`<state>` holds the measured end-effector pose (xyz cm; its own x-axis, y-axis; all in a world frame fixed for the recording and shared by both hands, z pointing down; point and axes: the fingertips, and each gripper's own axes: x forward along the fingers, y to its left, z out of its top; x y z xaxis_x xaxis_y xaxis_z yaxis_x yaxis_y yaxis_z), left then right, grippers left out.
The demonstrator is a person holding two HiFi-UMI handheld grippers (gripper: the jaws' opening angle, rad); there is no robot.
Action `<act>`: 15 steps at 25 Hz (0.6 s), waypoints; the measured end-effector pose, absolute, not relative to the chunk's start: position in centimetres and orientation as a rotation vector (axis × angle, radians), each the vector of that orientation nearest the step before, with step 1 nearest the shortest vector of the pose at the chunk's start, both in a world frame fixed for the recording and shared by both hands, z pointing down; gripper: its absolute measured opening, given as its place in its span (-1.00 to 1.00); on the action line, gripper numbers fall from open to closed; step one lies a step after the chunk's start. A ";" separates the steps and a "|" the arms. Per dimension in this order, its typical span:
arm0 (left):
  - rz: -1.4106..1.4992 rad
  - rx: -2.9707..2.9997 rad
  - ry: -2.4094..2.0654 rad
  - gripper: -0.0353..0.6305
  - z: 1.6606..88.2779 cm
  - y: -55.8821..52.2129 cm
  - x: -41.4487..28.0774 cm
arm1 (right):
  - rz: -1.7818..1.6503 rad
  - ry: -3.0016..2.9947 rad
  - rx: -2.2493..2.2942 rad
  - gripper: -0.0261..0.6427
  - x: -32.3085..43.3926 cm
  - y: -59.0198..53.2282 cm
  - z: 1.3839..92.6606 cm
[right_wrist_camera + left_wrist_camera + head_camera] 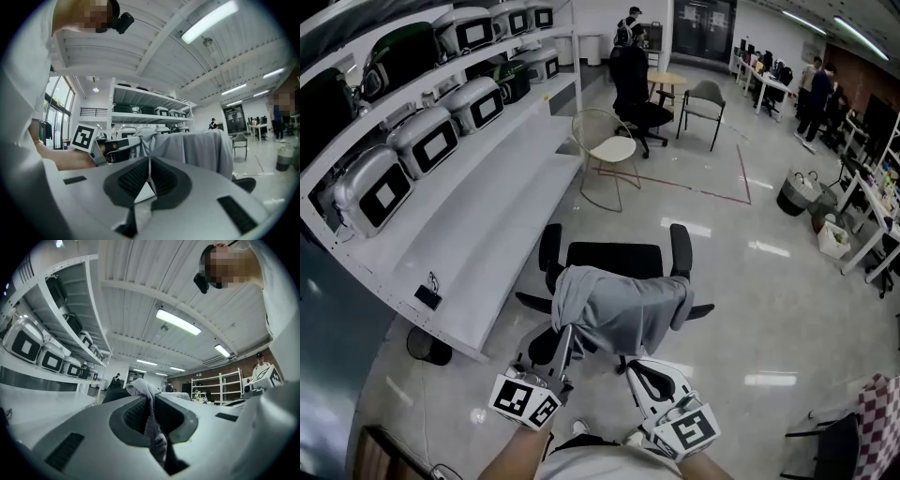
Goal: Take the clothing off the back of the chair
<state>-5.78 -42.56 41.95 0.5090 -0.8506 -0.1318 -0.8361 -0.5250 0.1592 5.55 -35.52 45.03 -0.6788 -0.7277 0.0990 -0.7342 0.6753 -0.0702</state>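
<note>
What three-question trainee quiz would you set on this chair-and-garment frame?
1. True or false: the left gripper is shut on the grey garment.
2. Pick one. The right gripper is: A) shut on a sleeve; B) shut with nothing between its jaws; C) wide open.
3. Short answer: what is the garment draped over?

Key
1. True: a fold of the fabric is pinched between its jaws.
2. B: its jaws meet with nothing between them, and it is short of the garment.
3. The back of the black office chair.
</note>
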 end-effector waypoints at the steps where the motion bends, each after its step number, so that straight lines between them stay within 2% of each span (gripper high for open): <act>1: -0.312 2.666 -1.481 -0.81 41.6 -42.1 -5.5 | 0.161 -2.820 1.225 -0.87 5.7 -35.3 45.0; 15: -0.492 2.710 -1.503 -0.82 37.7 -34.9 -2.5 | 0.252 -2.874 1.120 -0.86 8.6 -32.1 47.0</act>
<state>-2.52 -34.91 37.72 0.4919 -0.8281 -0.2688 -0.8268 -0.5411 0.1540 8.57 -32.10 46.99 -0.7371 -0.6680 0.1024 -0.6756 0.7250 -0.1339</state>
